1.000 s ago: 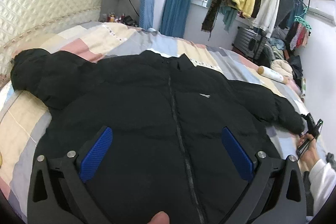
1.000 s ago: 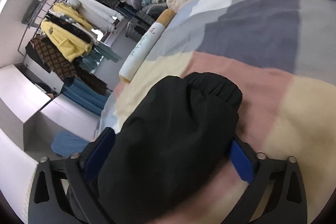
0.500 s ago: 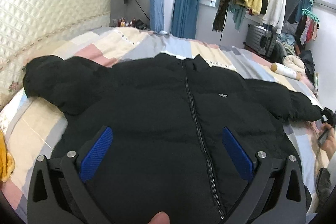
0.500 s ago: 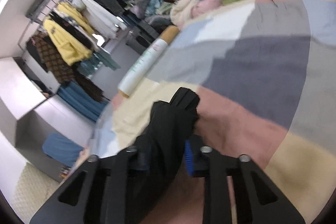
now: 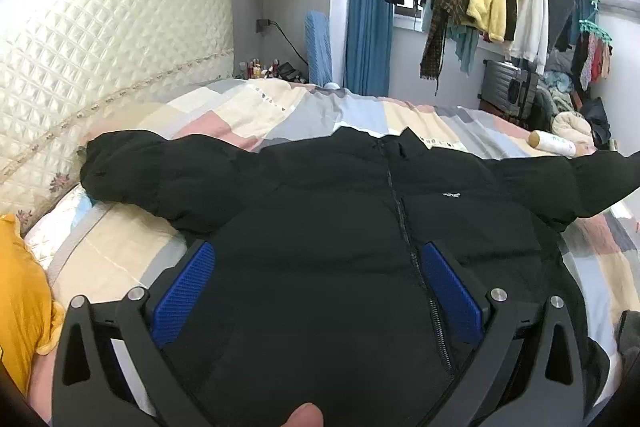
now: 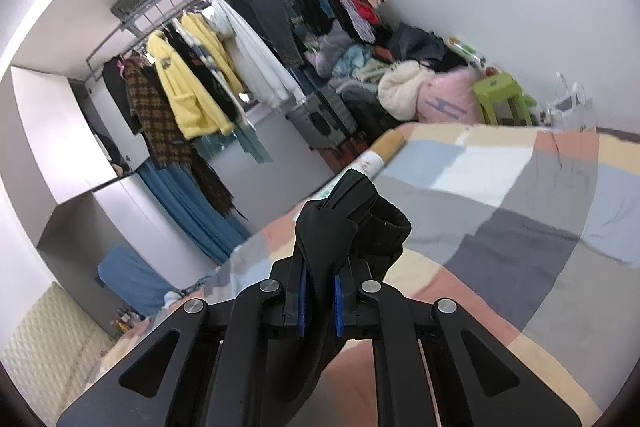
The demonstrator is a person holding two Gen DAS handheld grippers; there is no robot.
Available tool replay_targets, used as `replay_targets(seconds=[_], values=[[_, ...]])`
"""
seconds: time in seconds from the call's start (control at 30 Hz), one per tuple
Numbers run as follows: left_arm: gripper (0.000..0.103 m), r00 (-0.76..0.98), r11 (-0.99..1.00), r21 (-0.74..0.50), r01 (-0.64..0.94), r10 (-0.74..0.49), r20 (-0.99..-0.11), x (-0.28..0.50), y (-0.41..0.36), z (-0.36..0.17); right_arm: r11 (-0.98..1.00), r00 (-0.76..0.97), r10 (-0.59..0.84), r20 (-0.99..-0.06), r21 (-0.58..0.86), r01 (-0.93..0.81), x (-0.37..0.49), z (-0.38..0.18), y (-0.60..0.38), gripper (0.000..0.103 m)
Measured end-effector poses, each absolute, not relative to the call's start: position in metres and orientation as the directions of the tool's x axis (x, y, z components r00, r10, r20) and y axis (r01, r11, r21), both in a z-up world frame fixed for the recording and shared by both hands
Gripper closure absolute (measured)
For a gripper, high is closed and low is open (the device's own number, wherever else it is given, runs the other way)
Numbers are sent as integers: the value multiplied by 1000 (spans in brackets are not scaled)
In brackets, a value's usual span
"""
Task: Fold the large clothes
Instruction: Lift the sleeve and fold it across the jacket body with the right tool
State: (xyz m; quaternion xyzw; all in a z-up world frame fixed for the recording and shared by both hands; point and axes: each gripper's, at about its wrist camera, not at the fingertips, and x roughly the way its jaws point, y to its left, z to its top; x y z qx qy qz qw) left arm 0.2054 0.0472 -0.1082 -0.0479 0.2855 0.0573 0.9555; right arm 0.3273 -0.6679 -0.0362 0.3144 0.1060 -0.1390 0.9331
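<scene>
The black jacket [image 5: 340, 227] runs out of the left wrist view at the bottom, so its hem cannot be seen, and its lifted sleeve [image 5: 600, 183] is cut off by the picture's right edge before the cuff. In the right wrist view the cuff [image 6: 352, 215] fills the gap between the pads of the right tool [image 6: 319, 293], hiding most of both blue pads; the rest of the jacket lies outside that view. A fingertip [image 5: 306, 415] shows at the bottom edge, its hand out of sight. The small items on the bedside shelf [image 5: 262, 67] are too small to tell. An orange cloth [image 5: 20, 299] is cropped at the left edge.
</scene>
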Motion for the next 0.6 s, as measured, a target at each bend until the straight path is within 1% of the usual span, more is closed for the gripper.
replay_targets(seconds=[0.1, 0.23, 0.3, 0.43, 0.6], values=[[0, 837, 987, -74, -146, 83, -540, 204, 56, -106, 782, 947, -180, -265, 546, 301, 326, -12, -650, 96], [0, 834, 988, -66, -136, 78, -547, 202, 60, -109, 853, 958, -159, -237, 457, 254, 333, 32, -609, 96], [0, 833, 988, -45, -146, 98, -545, 200, 61, -109, 885, 969, -131, -209, 415, 210, 336, 55, -582, 96], [0, 838, 989, -36, -140, 99, -536, 198, 66, -106, 936, 985, -67, -158, 332, 117, 343, 97, -516, 96], [0, 832, 989, -50, -141, 91, -547, 197, 79, -107, 966, 991, 76, -110, 255, -45, 353, 131, -423, 95]])
